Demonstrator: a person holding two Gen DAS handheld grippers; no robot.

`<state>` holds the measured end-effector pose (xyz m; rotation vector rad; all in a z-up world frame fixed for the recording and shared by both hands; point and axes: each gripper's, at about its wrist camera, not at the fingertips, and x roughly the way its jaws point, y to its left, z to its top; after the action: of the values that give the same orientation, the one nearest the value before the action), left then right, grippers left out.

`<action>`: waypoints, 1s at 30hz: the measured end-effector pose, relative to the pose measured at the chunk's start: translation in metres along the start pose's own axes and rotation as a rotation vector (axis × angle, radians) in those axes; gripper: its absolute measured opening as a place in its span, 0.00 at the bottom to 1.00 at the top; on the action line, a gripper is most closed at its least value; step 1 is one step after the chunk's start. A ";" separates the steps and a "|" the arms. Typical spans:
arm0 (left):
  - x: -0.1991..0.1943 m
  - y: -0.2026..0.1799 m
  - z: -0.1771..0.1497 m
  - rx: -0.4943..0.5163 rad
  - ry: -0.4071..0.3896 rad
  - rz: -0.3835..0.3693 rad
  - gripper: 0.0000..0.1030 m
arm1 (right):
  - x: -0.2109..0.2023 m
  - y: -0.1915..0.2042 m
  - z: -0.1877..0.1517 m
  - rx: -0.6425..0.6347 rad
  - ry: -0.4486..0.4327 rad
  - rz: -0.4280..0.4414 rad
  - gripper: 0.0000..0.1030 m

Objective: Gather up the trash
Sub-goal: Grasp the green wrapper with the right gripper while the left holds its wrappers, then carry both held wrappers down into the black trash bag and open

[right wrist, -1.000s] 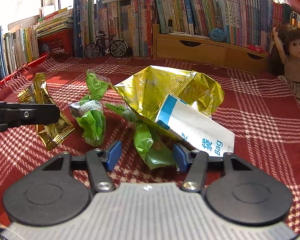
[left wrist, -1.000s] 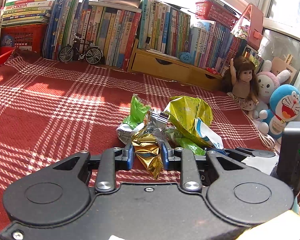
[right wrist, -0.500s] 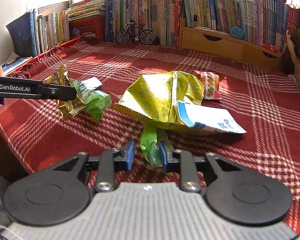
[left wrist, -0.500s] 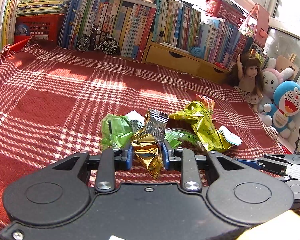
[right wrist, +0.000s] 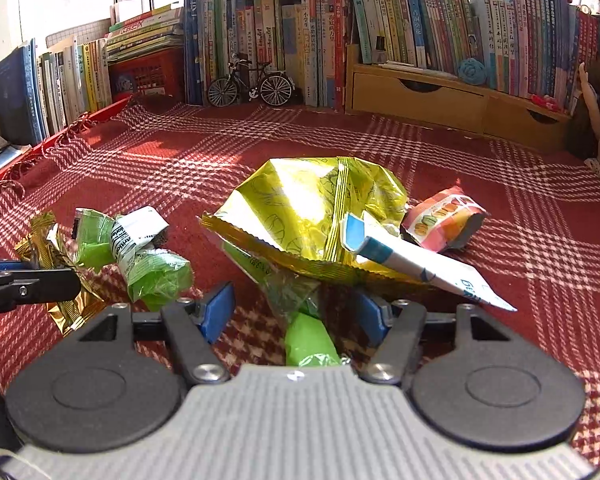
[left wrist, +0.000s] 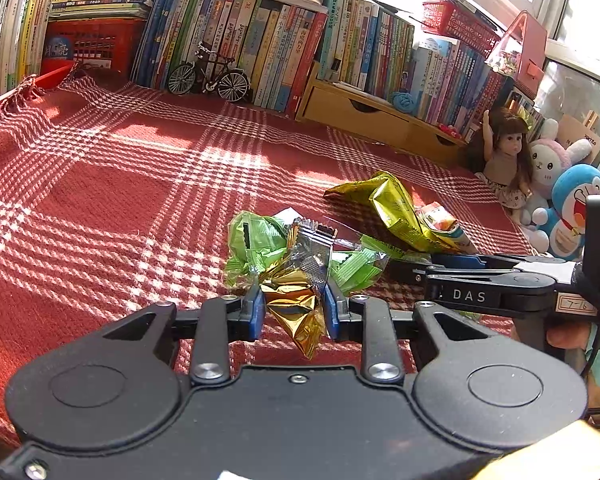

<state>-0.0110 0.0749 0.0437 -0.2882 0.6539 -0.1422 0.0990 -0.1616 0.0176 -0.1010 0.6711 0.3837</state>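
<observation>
My left gripper point(left wrist: 294, 309) is shut on a crumpled gold foil wrapper point(left wrist: 300, 322), held just above the red plaid cloth point(left wrist: 100, 200). In the right wrist view that gripper point(right wrist: 60, 286) comes in from the left edge with the gold wrapper point(right wrist: 40, 240). The jaws of my right gripper point(right wrist: 296, 314) are opening. A green wrapper point(right wrist: 308, 342) lies between its blue pads point(right wrist: 220, 312), and neither pad touches it. Beyond it lie a yellow-green chip bag point(right wrist: 312, 208), a white and blue paper bag point(right wrist: 416, 264), a pink macaron packet point(right wrist: 440, 220) and a green wrapper with a white label point(right wrist: 148, 264).
Rows of books point(right wrist: 300, 40), a model bicycle point(right wrist: 250, 86) and a wooden drawer unit point(right wrist: 420, 96) line the back. A doll point(left wrist: 504, 156) and plush toys point(left wrist: 576, 208) sit at the right. A red crate point(left wrist: 88, 48) stands at the back left.
My right gripper closed on the green wrapper, then spread its jaws, and the wrapper now lies loose between them. The left gripper still grips the gold wrapper and has shifted sideways along the trash.
</observation>
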 end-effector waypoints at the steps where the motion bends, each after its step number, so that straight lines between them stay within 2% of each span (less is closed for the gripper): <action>1: 0.000 0.000 0.000 0.001 0.001 -0.003 0.26 | 0.004 0.000 0.000 0.008 0.010 0.002 0.74; 2: 0.000 0.000 0.000 0.003 0.001 -0.006 0.26 | 0.006 0.001 -0.001 0.016 0.020 0.006 0.68; 4: -0.001 -0.002 -0.001 0.012 -0.002 -0.007 0.26 | 0.004 0.003 -0.004 0.021 0.033 0.021 0.40; 14: -0.015 -0.008 -0.008 0.037 -0.007 -0.025 0.26 | -0.044 0.022 -0.019 -0.039 -0.033 0.041 0.38; 23: -0.037 -0.012 -0.021 0.053 -0.003 -0.019 0.26 | -0.076 0.020 -0.029 -0.044 -0.092 -0.129 0.38; 30: -0.061 -0.015 -0.033 0.063 -0.003 -0.023 0.26 | -0.106 0.018 -0.041 -0.014 -0.113 -0.116 0.38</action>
<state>-0.0801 0.0673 0.0585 -0.2357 0.6418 -0.1844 -0.0077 -0.1865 0.0526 -0.1297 0.5484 0.2808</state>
